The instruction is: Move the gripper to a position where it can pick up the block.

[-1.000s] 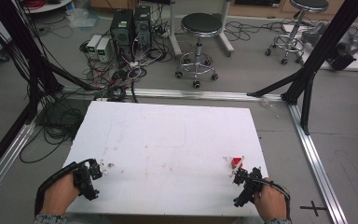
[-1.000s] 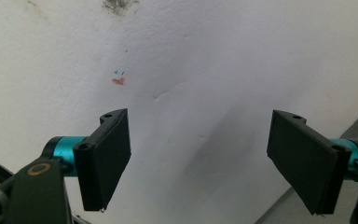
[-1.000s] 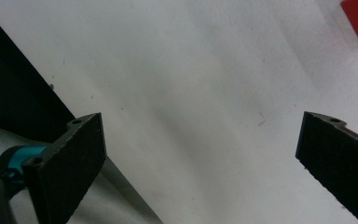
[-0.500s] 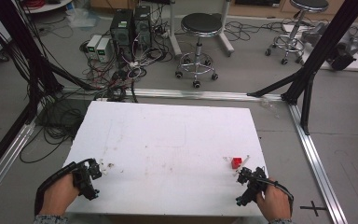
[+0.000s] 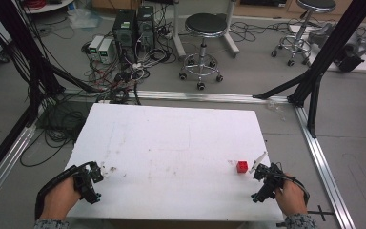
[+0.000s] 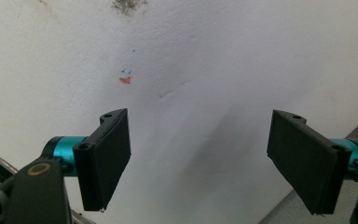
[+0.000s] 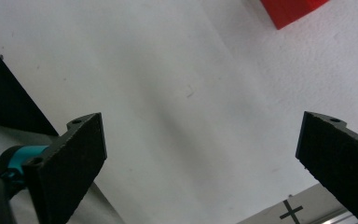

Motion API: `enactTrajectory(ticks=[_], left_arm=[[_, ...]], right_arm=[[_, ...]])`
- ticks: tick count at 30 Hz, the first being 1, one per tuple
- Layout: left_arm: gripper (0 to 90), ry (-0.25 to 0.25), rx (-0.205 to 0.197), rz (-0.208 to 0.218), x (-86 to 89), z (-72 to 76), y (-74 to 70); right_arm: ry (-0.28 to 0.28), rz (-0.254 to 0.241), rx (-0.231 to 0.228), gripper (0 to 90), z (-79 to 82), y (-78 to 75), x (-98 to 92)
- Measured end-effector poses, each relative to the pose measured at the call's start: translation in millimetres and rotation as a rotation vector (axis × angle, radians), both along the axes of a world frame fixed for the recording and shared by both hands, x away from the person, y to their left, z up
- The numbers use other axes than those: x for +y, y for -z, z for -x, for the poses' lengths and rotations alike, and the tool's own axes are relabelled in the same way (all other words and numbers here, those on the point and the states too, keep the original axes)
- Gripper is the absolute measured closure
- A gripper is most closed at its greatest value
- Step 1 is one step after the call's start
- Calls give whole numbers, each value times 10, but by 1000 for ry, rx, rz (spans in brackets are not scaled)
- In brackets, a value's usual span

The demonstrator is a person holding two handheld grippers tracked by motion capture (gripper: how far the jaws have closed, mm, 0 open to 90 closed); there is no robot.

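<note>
A person sits at the near edge of a white foam board [image 5: 171, 143], a claw in each hand. The left claw [image 5: 89, 180] rests near the board's near-left corner, held in the left hand [image 5: 59, 200], and its two black jaws stand wide apart with nothing between them. In the left gripper view the left claw [image 6: 198, 161] looks down on bare white board, with a small orange smudge [image 6: 125, 80] ahead of it and slightly to the left-hand jaw's side, and a dark scuff [image 6: 128, 5] farther ahead still.

The right claw [image 5: 266, 180] sits near the near-right corner, gripped by the right hand [image 5: 290, 196]. Its jaws are also spread wide and carry nothing. A small red cube [image 5: 242, 166] lies on the board just ahead of this claw and a little to its left, apart from the jaws. In the right gripper view the right claw [image 7: 200, 163] frames empty board, and the red cube [image 7: 293, 10] sits beyond it, cut off by the top edge. A thin white stick [image 5: 258, 161] lies tilted just in front of the right claw, beside the cube.

Past the board stand a black stool [image 5: 205, 43] and a tangle of cables [image 5: 124, 76].
</note>
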State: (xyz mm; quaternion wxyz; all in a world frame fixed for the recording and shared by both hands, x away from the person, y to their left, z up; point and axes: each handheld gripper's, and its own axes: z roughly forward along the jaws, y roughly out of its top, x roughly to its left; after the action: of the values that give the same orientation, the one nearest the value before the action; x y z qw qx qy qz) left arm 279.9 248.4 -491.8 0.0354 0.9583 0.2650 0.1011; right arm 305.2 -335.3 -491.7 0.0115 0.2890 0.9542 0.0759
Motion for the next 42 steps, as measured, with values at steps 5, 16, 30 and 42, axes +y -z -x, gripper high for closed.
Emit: enactTrajectory(ticks=[5, 16, 30, 42], left_arm=[[217, -1, 0, 0, 0, 2, -17], [217, -13, -12, 3, 15, 7, -34], [217, -12, -13, 2, 23, -2, -28], [218, -15, -12, 5, 22, -3, -24]], right_arm=[[-147, 25, 3, 8, -93, 7, -50], [-337, 89, 10, 8, -359, -30, -73], [-450, 119, -30, 8, -641, -251, -116], [-536, 133, -49, 8, -813, -311, 63]])
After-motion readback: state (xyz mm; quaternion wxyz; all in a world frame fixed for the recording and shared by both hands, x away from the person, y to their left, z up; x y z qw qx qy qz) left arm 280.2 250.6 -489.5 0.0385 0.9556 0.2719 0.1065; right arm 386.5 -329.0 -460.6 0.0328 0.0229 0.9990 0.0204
